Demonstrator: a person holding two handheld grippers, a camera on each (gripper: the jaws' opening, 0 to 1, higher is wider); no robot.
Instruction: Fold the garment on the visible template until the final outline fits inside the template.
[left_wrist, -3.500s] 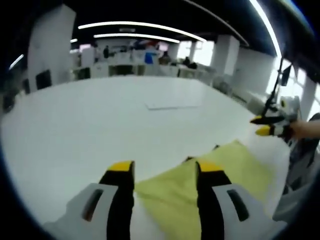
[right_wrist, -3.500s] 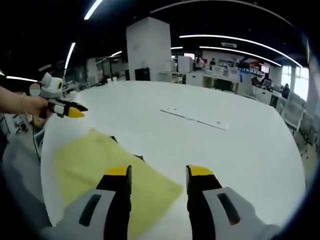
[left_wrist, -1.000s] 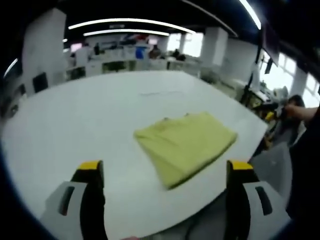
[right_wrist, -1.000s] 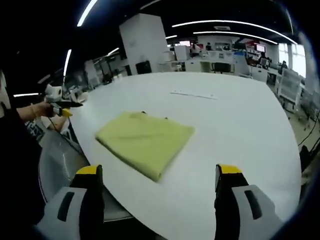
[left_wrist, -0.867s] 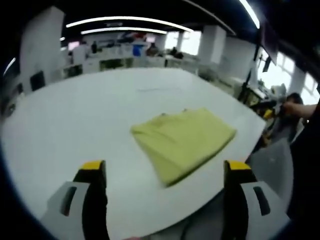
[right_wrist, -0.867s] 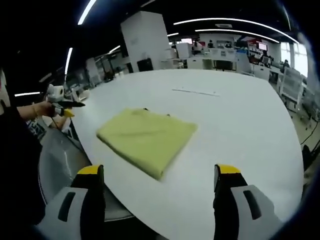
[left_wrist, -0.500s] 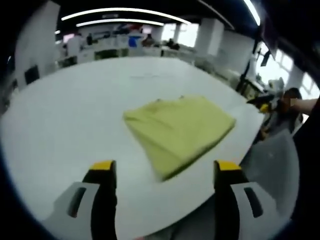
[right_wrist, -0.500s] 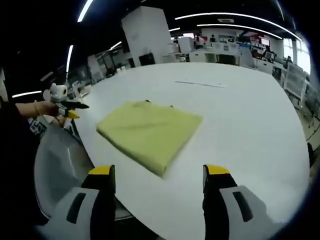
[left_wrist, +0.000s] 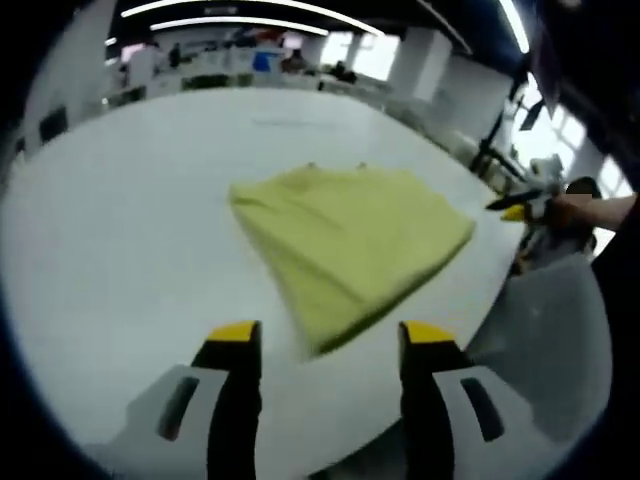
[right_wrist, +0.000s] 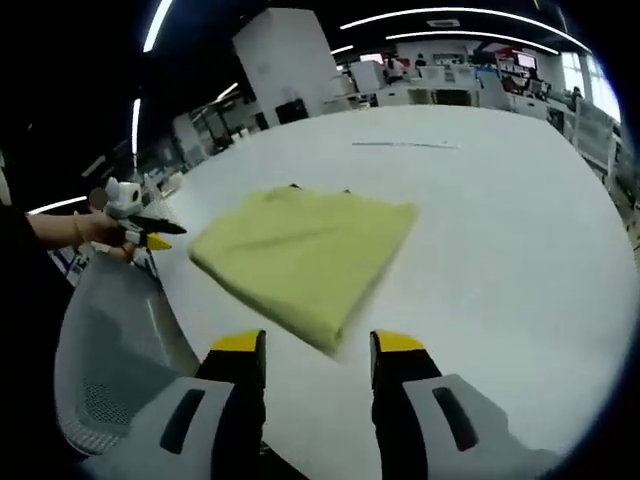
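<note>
A yellow garment (left_wrist: 350, 240) lies folded into a rough rectangle on the white table (left_wrist: 120, 230). It sits near the table's edge (right_wrist: 300, 250). Two small dark marks (left_wrist: 312, 165) peek out at its far edge. My left gripper (left_wrist: 330, 335) hovers over the near rim, just short of the garment's corner, open with nothing between its jaws. My right gripper (right_wrist: 318, 343) hangs likewise before the nearest corner, open and holding nothing. Each gripper also shows from the side in the other view, held by a hand off the table: the right gripper (left_wrist: 515, 207) and the left gripper (right_wrist: 150, 232).
A thin pale strip (right_wrist: 405, 145) lies flat on the table beyond the garment. A grey mesh chair (right_wrist: 110, 350) stands against the table's rim below the garment. Desks, a white pillar and ceiling lights fill the background.
The jaws of both grippers have drawn closer together from a wide spread. Both views have tilted down and moved a little nearer the garment, which lies as before.
</note>
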